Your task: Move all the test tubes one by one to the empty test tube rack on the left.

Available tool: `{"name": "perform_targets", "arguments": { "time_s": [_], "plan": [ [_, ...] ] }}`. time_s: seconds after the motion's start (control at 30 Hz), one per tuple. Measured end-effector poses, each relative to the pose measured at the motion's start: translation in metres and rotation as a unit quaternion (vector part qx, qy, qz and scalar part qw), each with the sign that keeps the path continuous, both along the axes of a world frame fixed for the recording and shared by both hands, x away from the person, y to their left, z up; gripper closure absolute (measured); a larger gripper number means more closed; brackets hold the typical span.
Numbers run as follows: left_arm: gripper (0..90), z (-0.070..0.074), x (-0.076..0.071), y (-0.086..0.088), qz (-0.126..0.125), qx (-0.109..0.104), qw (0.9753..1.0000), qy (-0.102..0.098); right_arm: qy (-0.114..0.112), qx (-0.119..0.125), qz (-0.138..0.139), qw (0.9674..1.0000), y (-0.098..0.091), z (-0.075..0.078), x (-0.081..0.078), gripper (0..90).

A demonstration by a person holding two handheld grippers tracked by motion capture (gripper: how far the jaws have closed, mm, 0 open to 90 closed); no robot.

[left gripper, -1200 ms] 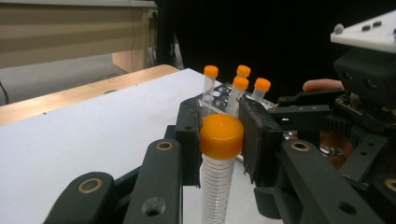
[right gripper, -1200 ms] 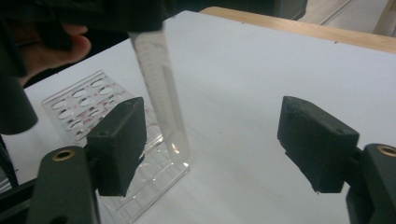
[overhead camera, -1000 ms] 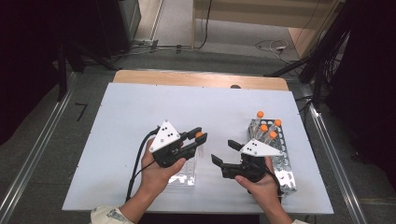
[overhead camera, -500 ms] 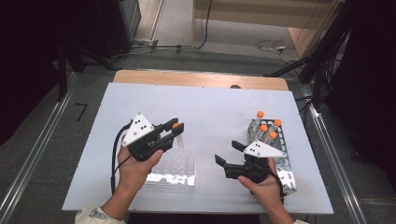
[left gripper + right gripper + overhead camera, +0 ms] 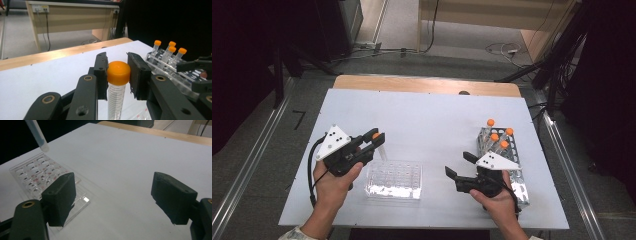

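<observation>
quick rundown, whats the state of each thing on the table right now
left tool: shut on the tube's cap
tube: capped, upright, held above the table
right tool: open, holding nothing
clear rack: lying flat, no tubes in it
side rack: holds four orange-capped tubes

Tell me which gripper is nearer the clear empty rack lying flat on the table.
Left. The left gripper, shut on an orange-capped tube, hangs just above the clear rack's far-left corner. The right gripper, open, sits apart to the rack's right.
</observation>
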State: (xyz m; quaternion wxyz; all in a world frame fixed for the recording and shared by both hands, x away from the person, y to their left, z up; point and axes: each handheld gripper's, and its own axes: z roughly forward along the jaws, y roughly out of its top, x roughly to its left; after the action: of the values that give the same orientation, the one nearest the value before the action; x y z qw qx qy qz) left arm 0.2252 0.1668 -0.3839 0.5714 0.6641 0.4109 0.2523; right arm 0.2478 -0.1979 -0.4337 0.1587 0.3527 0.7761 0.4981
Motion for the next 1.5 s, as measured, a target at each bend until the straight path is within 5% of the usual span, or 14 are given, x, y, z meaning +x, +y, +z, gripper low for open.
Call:
{"name": "perform_targets", "arguments": {
  "time_s": [0.63,1.03,1.33,1.5],
  "plan": [
    [71.7,-0.018,-0.019,0.027,0.02,0.009,0.9997,0.009,-0.002,-0.001,-0.003,1.0,-0.004,0.0,-0.001,18.8],
    [71.7,-0.021,-0.019,0.018,0.015,0.026,0.9995,-0.002,-0.001,-0.002,-0.007,1.0,-0.004,-0.001,-0.002,18.8],
    [71.7,-0.044,-0.015,0.013,0.021,0.046,0.9985,0.021,-0.001,0.0,-0.009,1.0,-0.006,0.0,-0.002,18.8],
    [71.7,-0.053,-0.018,0.011,0.028,0.048,0.9983,0.019,-0.001,0.002,-0.011,0.9999,-0.006,0.0,-0.003,18.8]
  ]
}}
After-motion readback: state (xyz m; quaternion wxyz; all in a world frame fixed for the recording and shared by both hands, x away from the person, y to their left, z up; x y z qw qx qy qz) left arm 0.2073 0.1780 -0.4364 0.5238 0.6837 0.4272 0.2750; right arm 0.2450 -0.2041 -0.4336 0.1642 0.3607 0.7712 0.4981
